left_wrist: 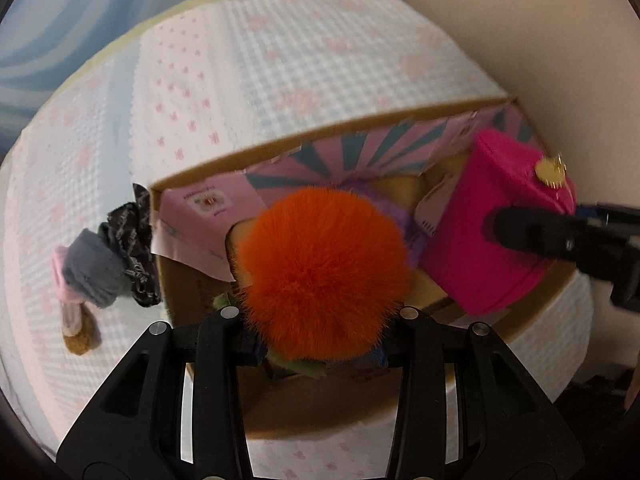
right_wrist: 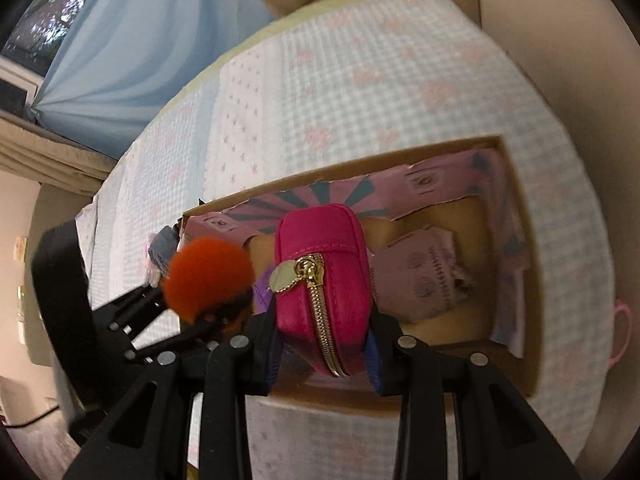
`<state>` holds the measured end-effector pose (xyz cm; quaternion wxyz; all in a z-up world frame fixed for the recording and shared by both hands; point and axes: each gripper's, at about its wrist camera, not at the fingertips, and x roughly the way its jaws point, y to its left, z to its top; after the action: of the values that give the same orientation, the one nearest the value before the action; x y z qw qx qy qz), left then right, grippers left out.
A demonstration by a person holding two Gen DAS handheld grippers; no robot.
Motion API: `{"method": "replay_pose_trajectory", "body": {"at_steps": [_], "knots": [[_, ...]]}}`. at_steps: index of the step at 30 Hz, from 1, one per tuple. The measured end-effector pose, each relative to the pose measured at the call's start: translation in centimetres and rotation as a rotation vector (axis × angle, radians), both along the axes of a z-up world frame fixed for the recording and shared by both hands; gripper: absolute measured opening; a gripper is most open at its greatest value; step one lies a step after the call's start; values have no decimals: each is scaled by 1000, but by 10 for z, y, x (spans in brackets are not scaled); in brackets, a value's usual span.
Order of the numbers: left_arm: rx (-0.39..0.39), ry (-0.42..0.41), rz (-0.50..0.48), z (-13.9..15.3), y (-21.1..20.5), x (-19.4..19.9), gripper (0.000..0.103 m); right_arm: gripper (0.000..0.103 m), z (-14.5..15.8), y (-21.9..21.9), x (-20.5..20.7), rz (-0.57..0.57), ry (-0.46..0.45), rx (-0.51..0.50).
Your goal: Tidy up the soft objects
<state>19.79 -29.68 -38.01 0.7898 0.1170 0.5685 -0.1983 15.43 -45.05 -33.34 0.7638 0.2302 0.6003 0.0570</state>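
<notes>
Over the open cardboard box (left_wrist: 360, 124) on the bed (left_wrist: 200, 80), the left hand-held gripper (left_wrist: 320, 344) is clamped on an orange pompom (left_wrist: 324, 264) and, at its 3 o'clock, the right hand-held gripper (right_wrist: 326, 364) on a pink zip pouch (right_wrist: 324, 272) — both look mid-delivery, and next each likely needs lowering and releasing inside.

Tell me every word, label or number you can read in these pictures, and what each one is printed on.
None can be read.
Small printed label on the pink paper flap of the brown cardboard box: text and emblem too blurred to read.
Repeated dark marks on the pink paper lining inside the box: too blurred to read.
Round gold zip tag on the bright pink zipped pouch: no lettering visible.
</notes>
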Motion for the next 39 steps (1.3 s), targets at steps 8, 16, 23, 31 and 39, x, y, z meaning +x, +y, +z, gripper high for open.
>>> {"method": "replay_pose_trajectory", "body": {"at_steps": [8, 16, 23, 31, 39], "knots": [[30, 39, -49, -21, -5, 6, 103, 67, -39, 0, 30, 16, 116, 37], [33, 52, -37, -17, 5, -1, 103, 103, -35, -14, 23, -25, 77, -21], [7, 52, 6, -6, 21, -12, 103, 103, -18, -10, 15, -3, 32, -41], [5, 6, 12, 17, 28, -23, 103, 103, 17, -6, 1, 0, -27, -68], [-7, -65, 25, 67, 41, -45, 103, 103, 70, -2, -26, -6, -105, -107]]}}
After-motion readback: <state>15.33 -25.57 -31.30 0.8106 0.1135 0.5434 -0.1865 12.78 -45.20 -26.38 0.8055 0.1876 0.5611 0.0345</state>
